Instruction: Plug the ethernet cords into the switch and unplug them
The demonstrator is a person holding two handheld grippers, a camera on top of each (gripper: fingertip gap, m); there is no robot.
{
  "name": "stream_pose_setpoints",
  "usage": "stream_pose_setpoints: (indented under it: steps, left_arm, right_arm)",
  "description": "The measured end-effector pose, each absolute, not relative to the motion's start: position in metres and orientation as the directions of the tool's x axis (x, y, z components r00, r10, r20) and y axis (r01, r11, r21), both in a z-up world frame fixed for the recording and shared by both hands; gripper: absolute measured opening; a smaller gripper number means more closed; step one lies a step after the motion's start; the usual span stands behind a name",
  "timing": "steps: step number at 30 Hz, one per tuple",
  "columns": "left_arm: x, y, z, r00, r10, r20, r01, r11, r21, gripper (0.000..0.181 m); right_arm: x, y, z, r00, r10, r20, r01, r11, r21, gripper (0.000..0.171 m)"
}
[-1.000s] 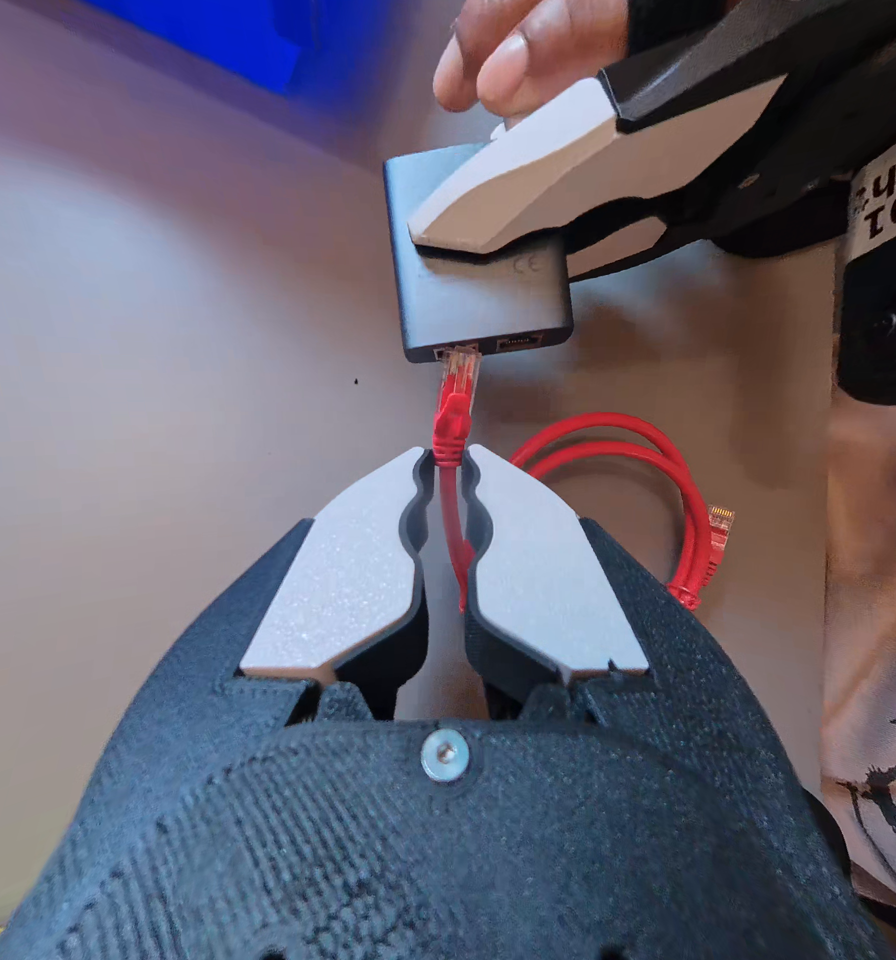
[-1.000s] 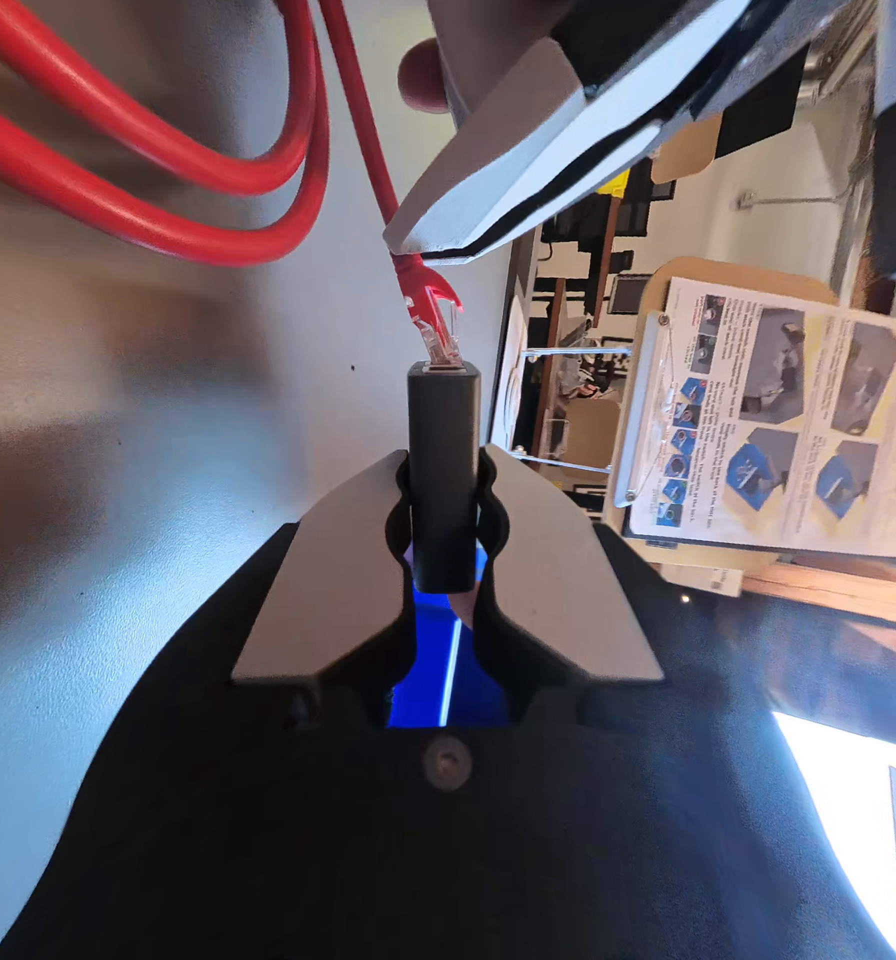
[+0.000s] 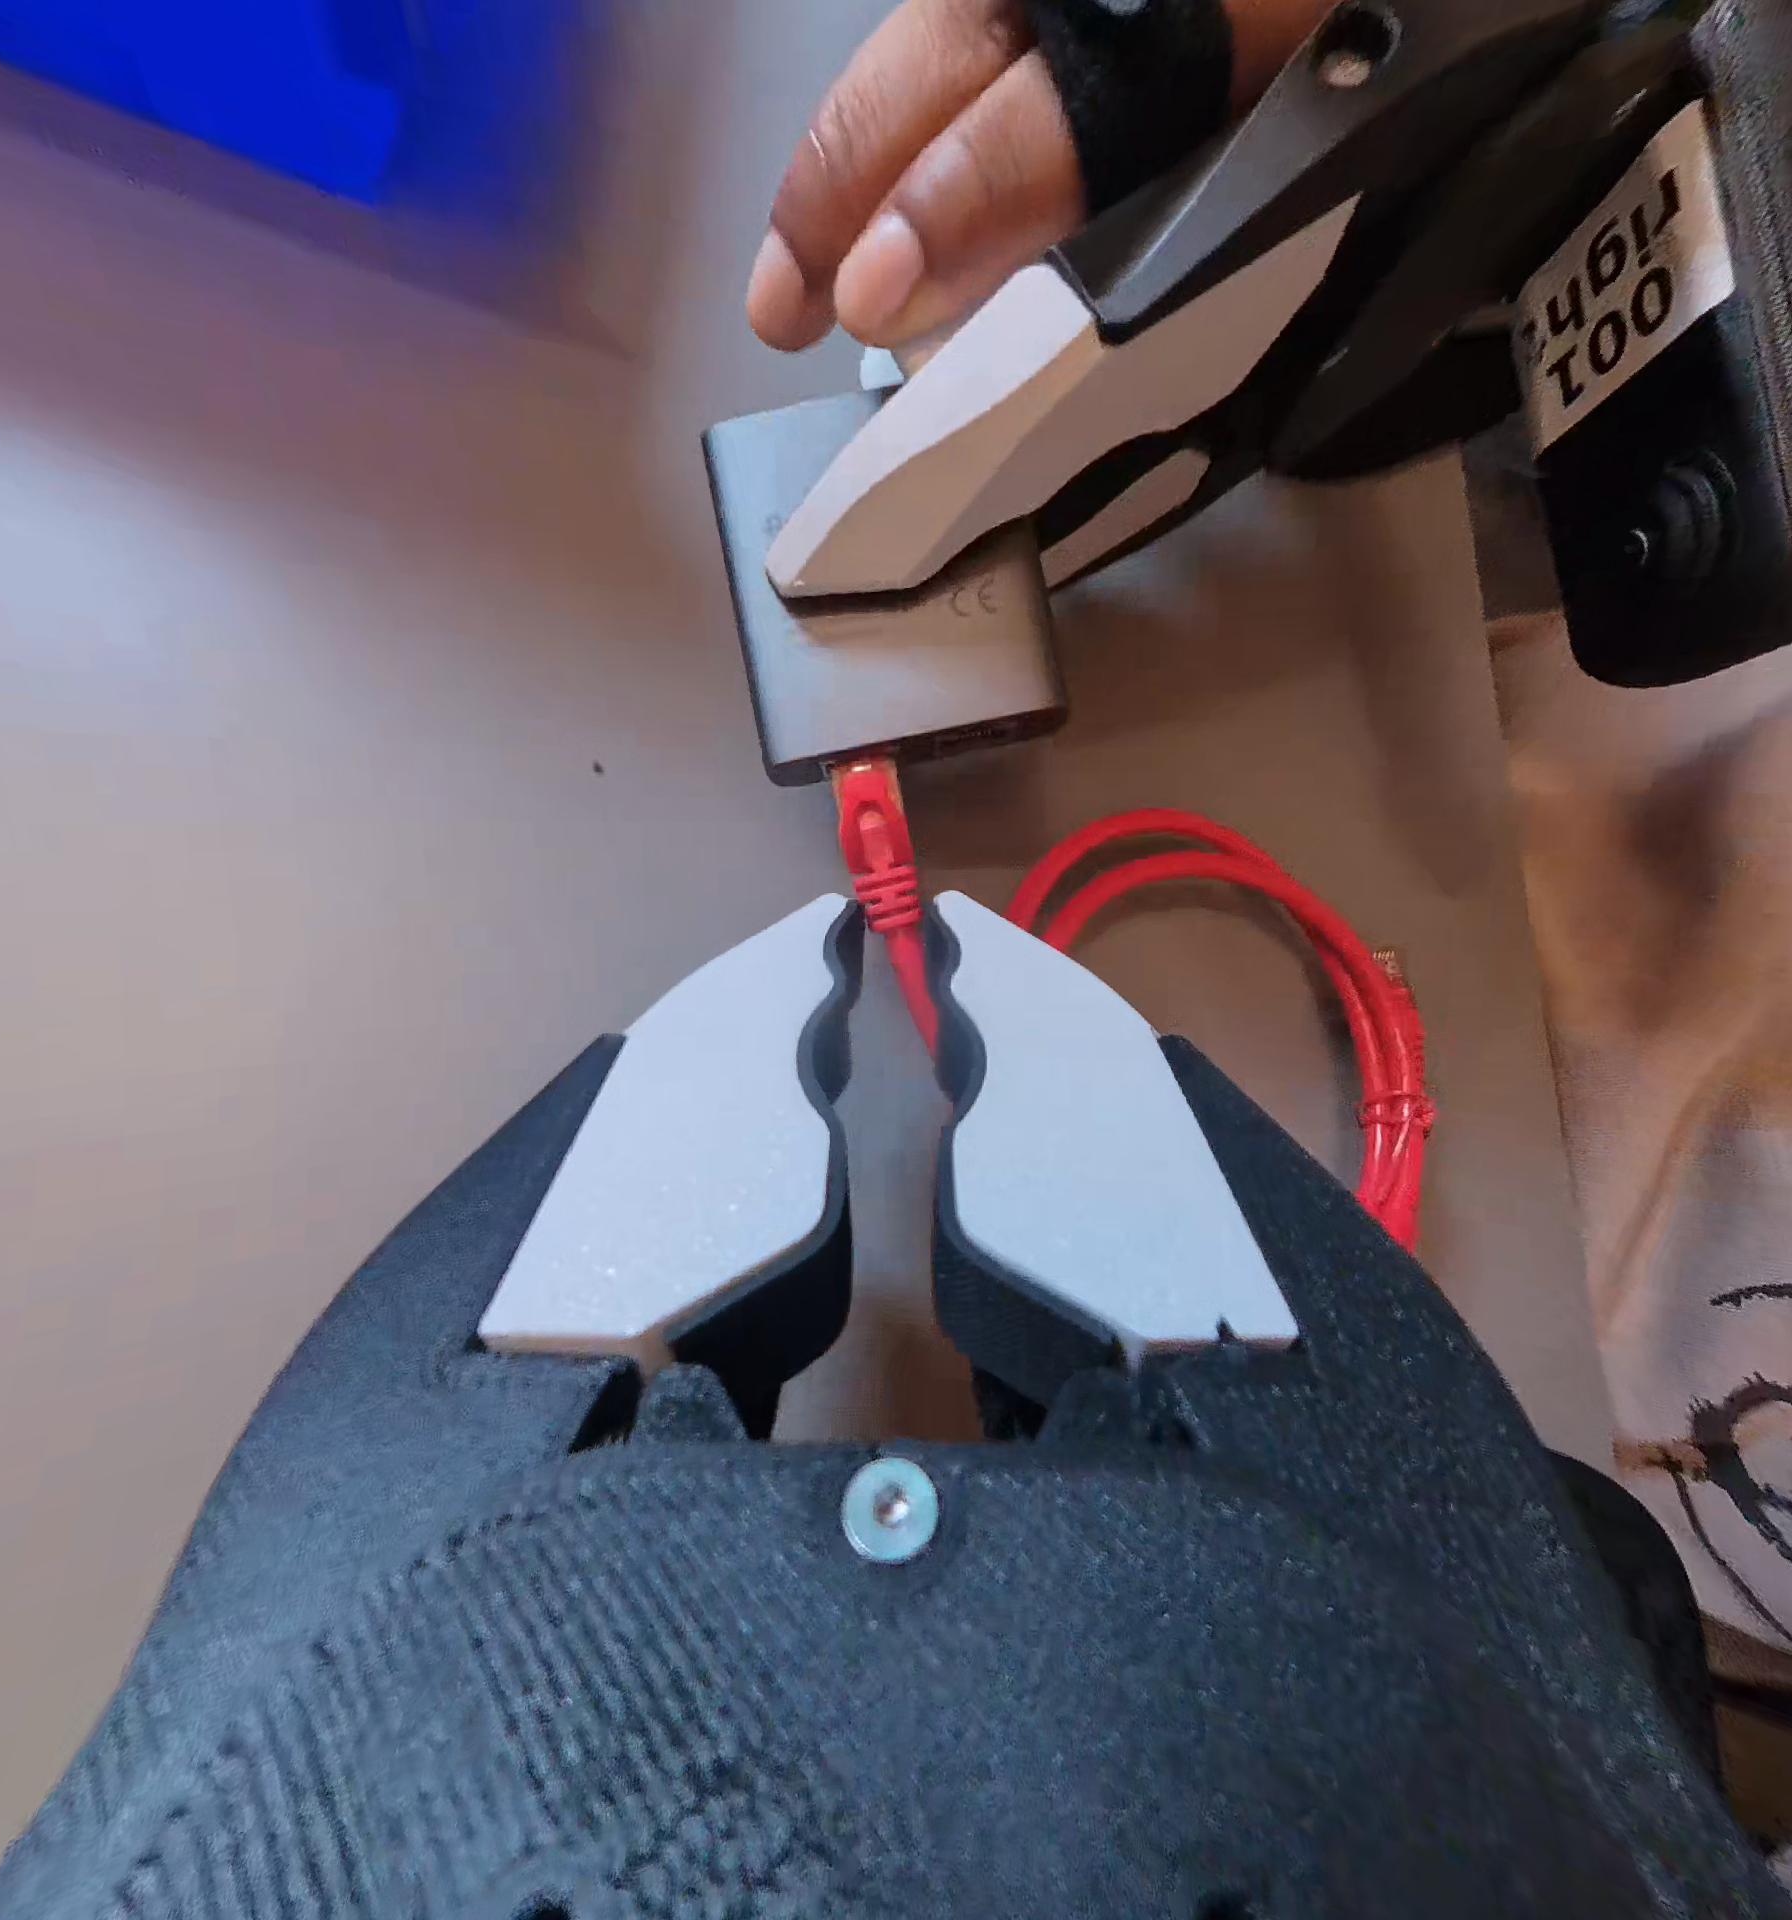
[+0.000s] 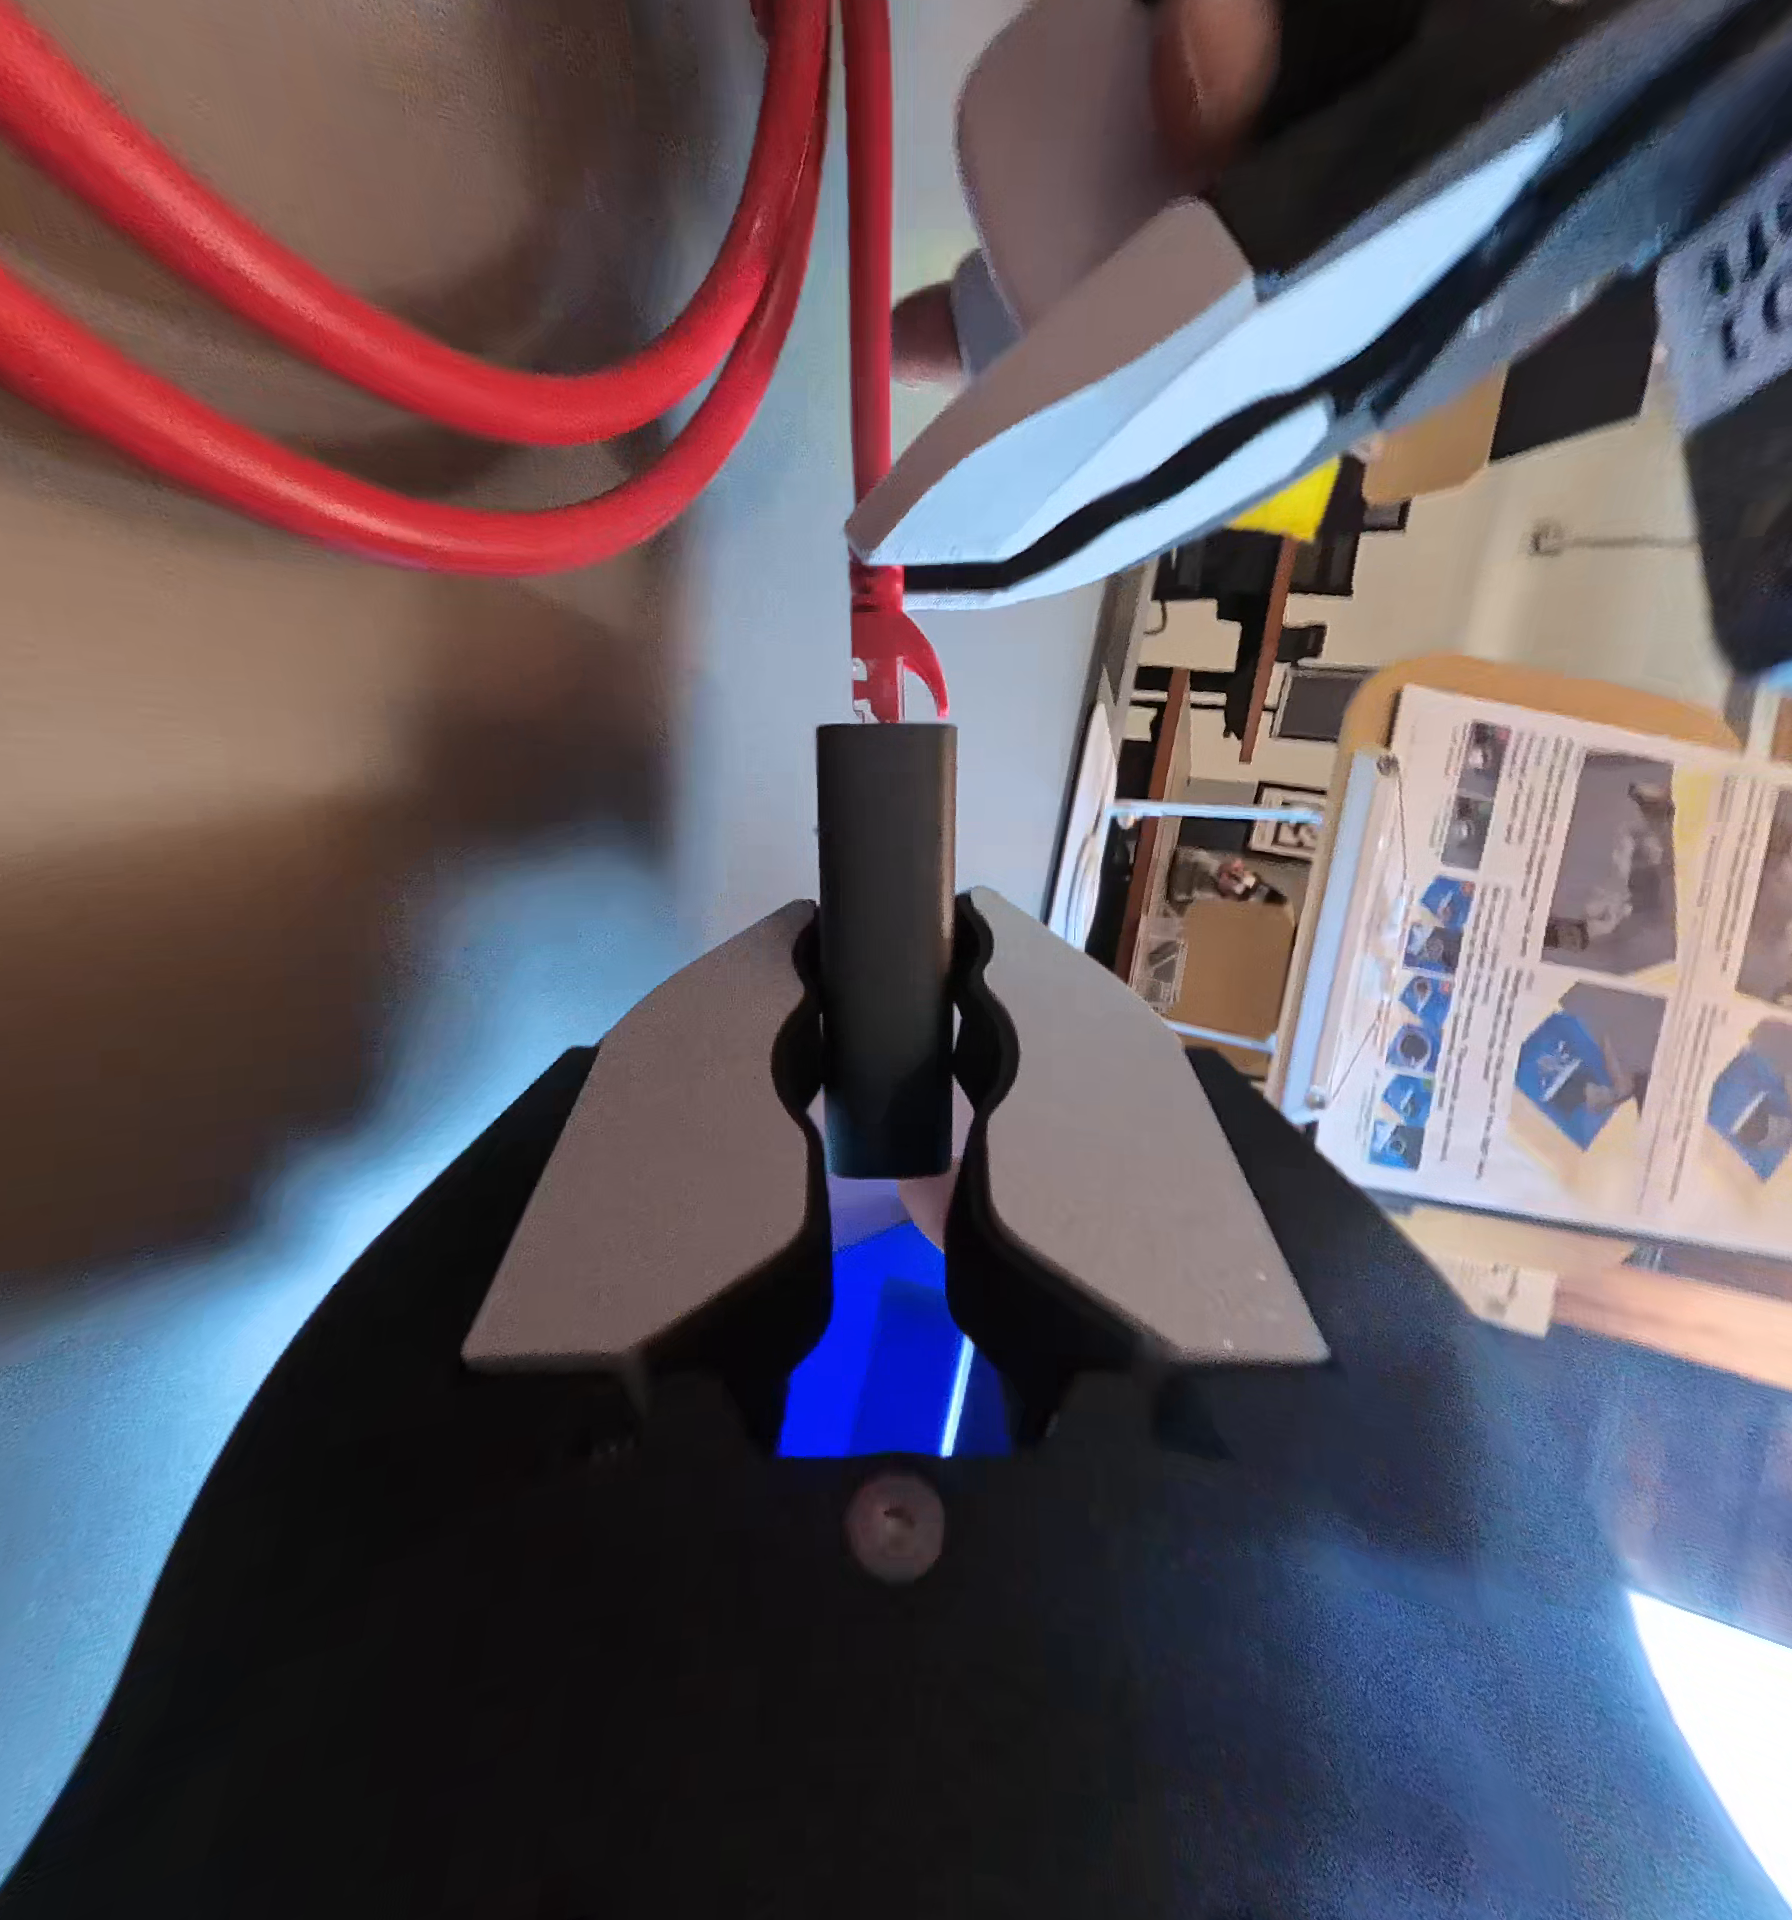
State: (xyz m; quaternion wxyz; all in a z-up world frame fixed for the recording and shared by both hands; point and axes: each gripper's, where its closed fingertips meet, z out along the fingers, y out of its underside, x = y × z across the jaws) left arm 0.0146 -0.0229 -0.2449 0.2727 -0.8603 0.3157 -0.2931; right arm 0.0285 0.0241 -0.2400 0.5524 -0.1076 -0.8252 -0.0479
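The left gripper (image 3: pixel 894 914) pinches the red cord (image 3: pixel 897 940) just behind its plug; at twelve o'clock the plug sits in the switch (image 3: pixel 902 665), clamped by the right gripper (image 4: pixel 890 925) above the worktop (image 3: pixel 300 831); push straight along the port, judging it not fully seated.

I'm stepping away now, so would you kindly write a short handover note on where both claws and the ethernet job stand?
Left claw: shut on the red ethernet cord, just behind its plug boot.
Right claw: shut on the dark grey switch, held off the table.
Things: the cord's plug sits in one switch port; the neighbouring port is empty. The cord's other plug hangs loose beside the coiled slack.
Done: this plug looks inserted, though I can't confirm it latched.
Left: unplugging it, plus any other cords; none are visible.
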Motion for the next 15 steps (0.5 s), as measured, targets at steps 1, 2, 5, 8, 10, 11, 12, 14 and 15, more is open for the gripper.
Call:
stream_pose_setpoints:
  steps: [1,2,5,8,10,11,12,14,15]
  left_arm:
    - [0.011,-0.020,-0.236,0.641,-0.703,0.307,-0.358,-0.628,-0.691,0.013]
    - [0.005,-0.018,-0.227,0.659,-0.699,0.278,-0.338,-0.605,-0.720,0.018]
    - [-0.034,-0.008,-0.179,0.769,-0.624,0.141,-0.272,-0.519,-0.810,0.023]
    - [-0.114,-0.005,-0.127,0.927,-0.373,-0.025,-0.204,-0.447,-0.871,0.024]
    - [-0.175,-0.016,-0.120,0.977,-0.170,-0.128,-0.196,-0.481,-0.854,0.026]
    - [-0.195,-0.023,-0.128,0.986,-0.113,-0.119,-0.161,-0.527,-0.835,0.027]
    - [-0.207,-0.029,-0.139,0.993,-0.087,-0.085,-0.120,-0.572,-0.811,0.029]
    - [-0.219,-0.035,-0.169,0.997,-0.066,-0.040,-0.073,-0.651,-0.755,0.031]
    - [-0.221,-0.035,-0.187,0.997,-0.072,-0.035,-0.076,-0.692,-0.718,0.032]
  right_arm:
    - [0.028,0.027,-0.235,-0.351,0.152,0.924,0.251,0.966,-0.064,0.022]
    - [0.028,0.032,-0.230,-0.331,0.172,0.928,0.268,0.960,-0.082,0.022]
    - [0.031,0.049,-0.212,-0.244,0.248,0.938,0.321,0.933,-0.163,0.022]
    - [0.034,0.066,-0.190,-0.135,0.377,0.916,0.350,0.883,-0.311,0.022]
    - [0.035,0.072,-0.180,-0.083,0.434,0.897,0.352,0.855,-0.381,0.022]
    - [0.035,0.073,-0.178,-0.072,0.456,0.887,0.348,0.845,-0.406,0.022]
    - [0.035,0.074,-0.177,-0.069,0.473,0.879,0.344,0.838,-0.424,0.022]
    - [0.033,0.074,-0.181,-0.074,0.482,0.873,0.348,0.833,-0.431,0.022]
    - [0.032,0.074,-0.183,-0.082,0.478,0.875,0.351,0.835,-0.423,0.022]
